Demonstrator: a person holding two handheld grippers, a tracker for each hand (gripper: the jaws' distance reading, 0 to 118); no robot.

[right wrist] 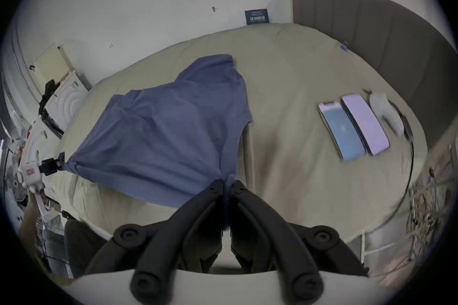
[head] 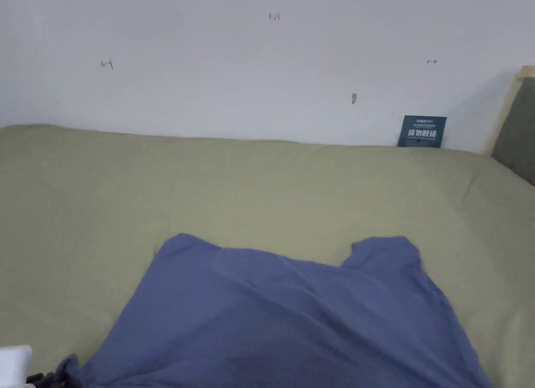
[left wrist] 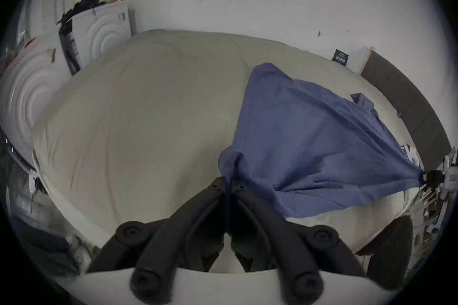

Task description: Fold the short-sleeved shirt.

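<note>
Shirt [head: 292,321] hem beyond bottom edge

1 blue shirt [head: 292,321] on the bed [head: 261,195]. 2 grippers: left gripper [left wrist: 229,183], right gripper [right wrist: 225,184]. 2 phones [right wrist: 353,127] side by side nr the bed's right edge, plus approx 1 white blurred item [right wrist: 385,112] beside them. 1 dark sign [head: 422,131] at the far edge.

Matt blue cloth shirt [head: 292,321] on a smooth olive cloth bedsheet [head: 261,195].

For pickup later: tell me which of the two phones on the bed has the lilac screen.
The phone nearer the grey headboard; the bluish-screened phone lies beside it, toward the shirt.
</note>
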